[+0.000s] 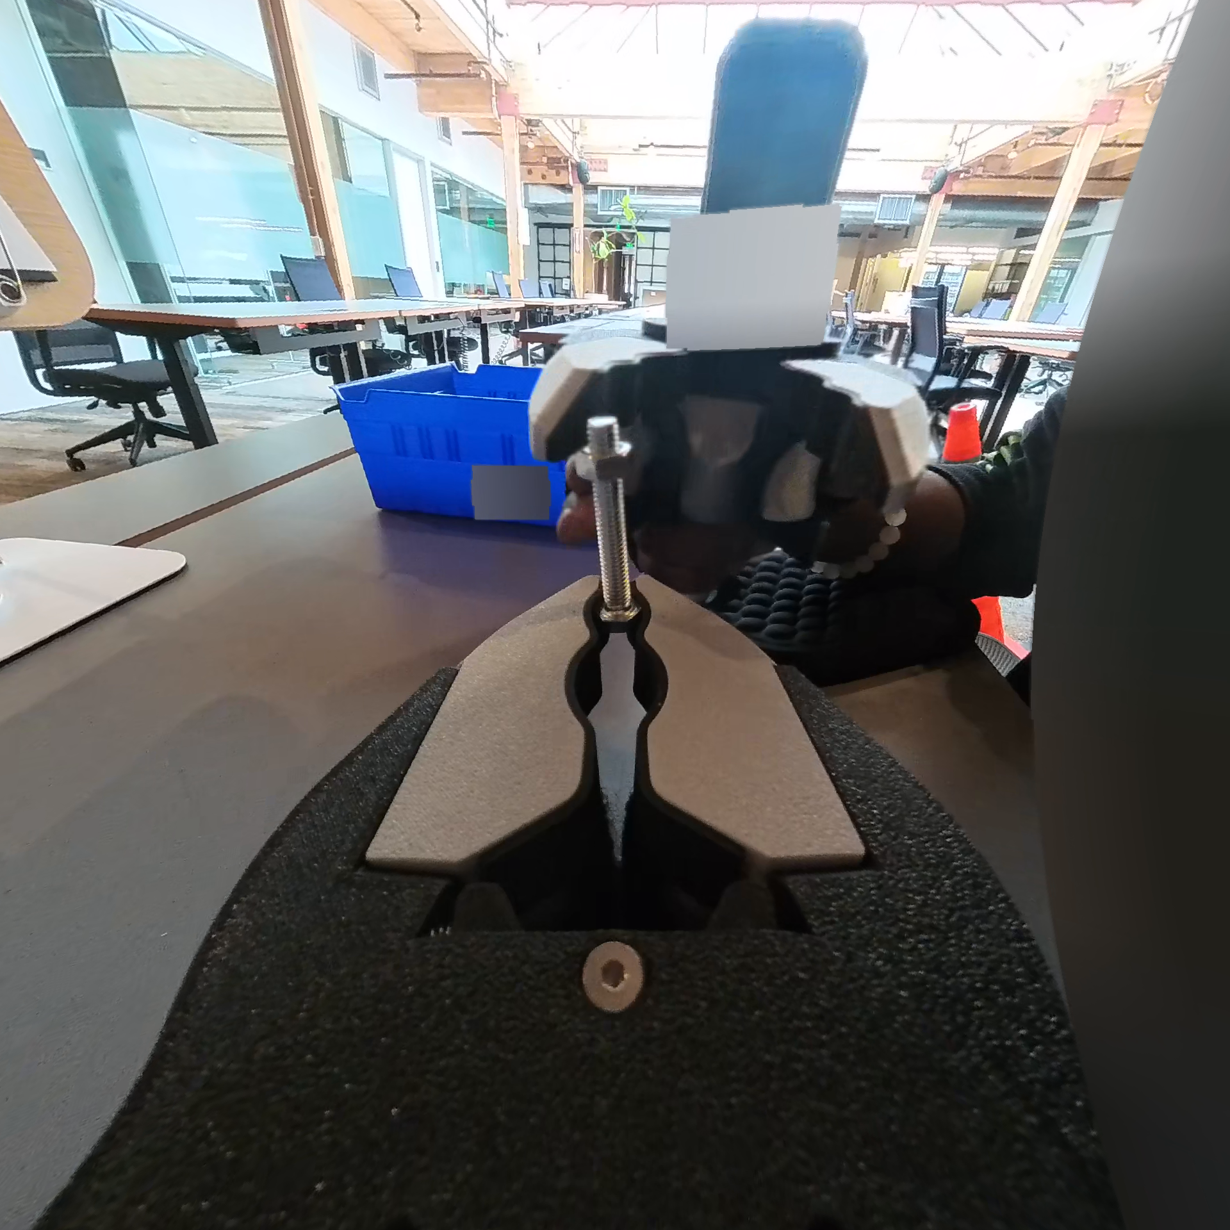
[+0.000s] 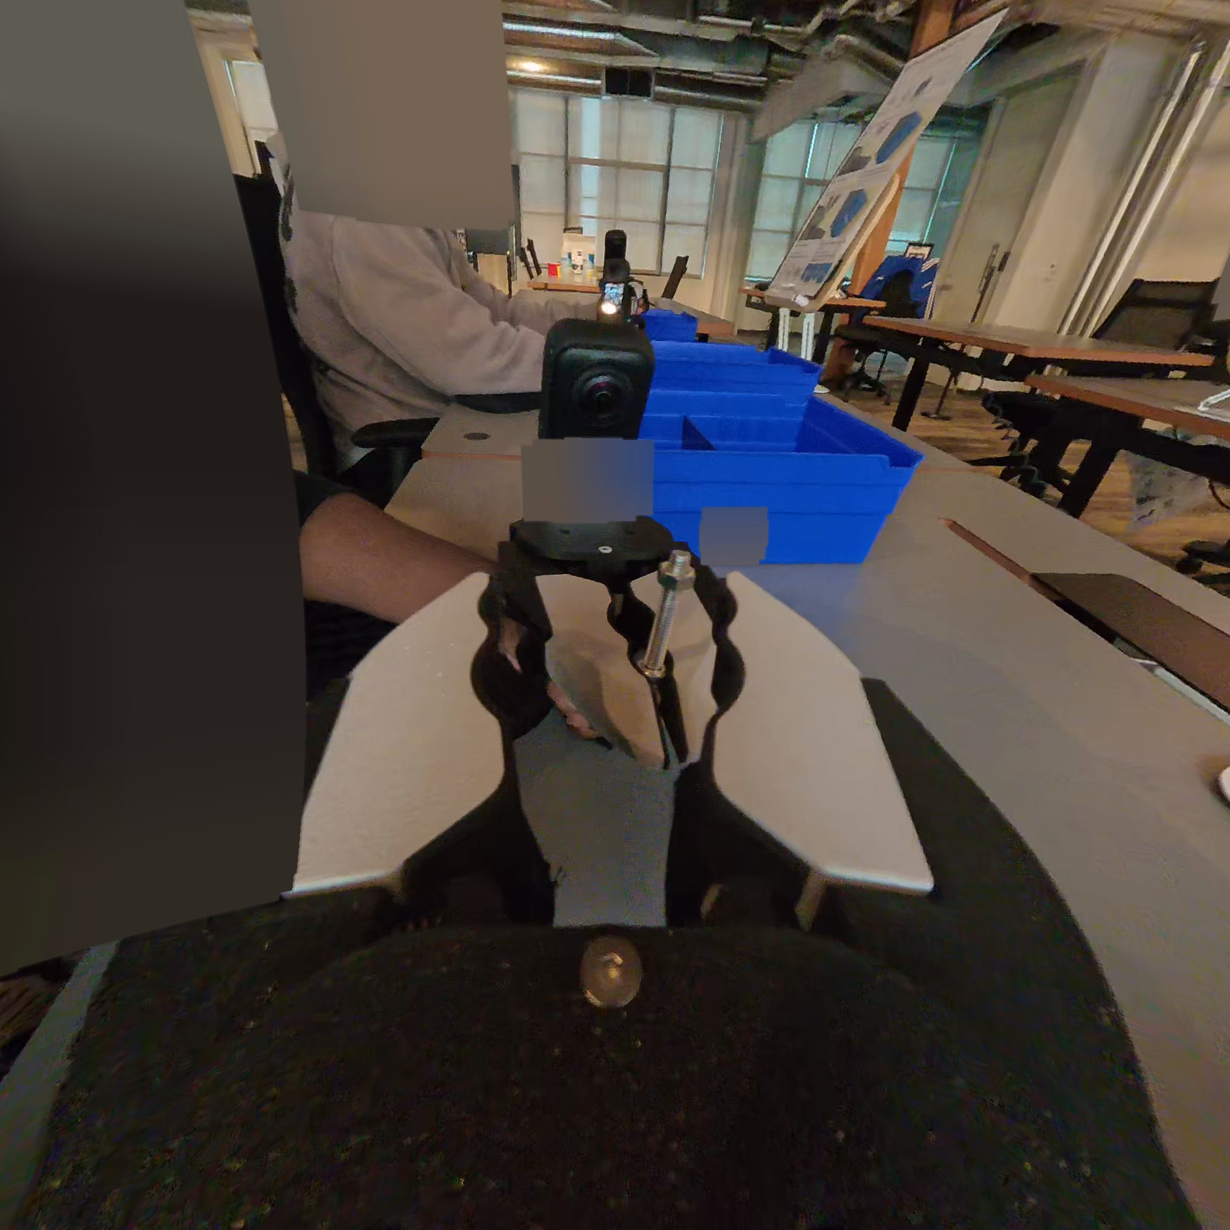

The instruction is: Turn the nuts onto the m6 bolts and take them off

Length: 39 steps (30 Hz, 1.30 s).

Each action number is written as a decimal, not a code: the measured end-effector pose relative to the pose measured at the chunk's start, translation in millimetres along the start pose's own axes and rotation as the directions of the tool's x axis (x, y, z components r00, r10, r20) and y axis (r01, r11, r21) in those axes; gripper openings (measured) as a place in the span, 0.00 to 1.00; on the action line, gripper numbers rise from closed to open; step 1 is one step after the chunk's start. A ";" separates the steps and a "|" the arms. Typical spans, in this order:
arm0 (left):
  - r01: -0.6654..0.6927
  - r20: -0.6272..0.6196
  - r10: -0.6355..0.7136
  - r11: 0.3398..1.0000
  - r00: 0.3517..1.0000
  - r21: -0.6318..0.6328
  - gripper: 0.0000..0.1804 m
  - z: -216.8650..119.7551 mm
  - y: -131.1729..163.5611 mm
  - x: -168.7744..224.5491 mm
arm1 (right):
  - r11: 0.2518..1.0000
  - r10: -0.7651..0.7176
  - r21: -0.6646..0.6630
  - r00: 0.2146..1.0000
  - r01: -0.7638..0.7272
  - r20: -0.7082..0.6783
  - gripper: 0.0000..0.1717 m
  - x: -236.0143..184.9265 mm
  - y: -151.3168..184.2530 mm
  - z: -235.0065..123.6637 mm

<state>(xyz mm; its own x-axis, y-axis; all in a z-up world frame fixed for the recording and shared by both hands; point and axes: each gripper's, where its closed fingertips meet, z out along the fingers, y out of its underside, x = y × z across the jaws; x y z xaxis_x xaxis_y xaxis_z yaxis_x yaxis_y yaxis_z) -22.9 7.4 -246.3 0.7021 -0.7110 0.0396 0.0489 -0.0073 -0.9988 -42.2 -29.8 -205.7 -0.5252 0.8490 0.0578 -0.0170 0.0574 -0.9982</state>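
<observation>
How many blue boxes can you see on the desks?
3 in the right wrist view: the nearest blue bin just behind the bolt, a second behind it, and a third farther back, partly hidden. More may be hidden.

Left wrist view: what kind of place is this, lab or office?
Looks like an open-plan office used as a workspace, not a dedicated lab. Rows of desks with office chairs run back past glass-walled rooms under exposed timber beams. A blue bin sits on the work table.
</observation>
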 end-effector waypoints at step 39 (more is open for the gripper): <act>-0.003 -0.001 0.003 1.000 1.000 -0.004 0.02 0.4 0.3 -0.2 | 1.000 0.011 0.029 1.000 -0.011 -0.005 0.17 3.1 -4.7 -4.7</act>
<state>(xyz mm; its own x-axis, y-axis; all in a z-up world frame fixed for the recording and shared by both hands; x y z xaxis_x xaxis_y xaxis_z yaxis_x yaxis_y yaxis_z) -22.7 7.9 -246.6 0.7016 -0.7117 0.0368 0.0443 -0.0079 -0.9990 -39.7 -25.1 -200.8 -0.5207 0.8524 0.0469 -0.0363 0.0328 -0.9988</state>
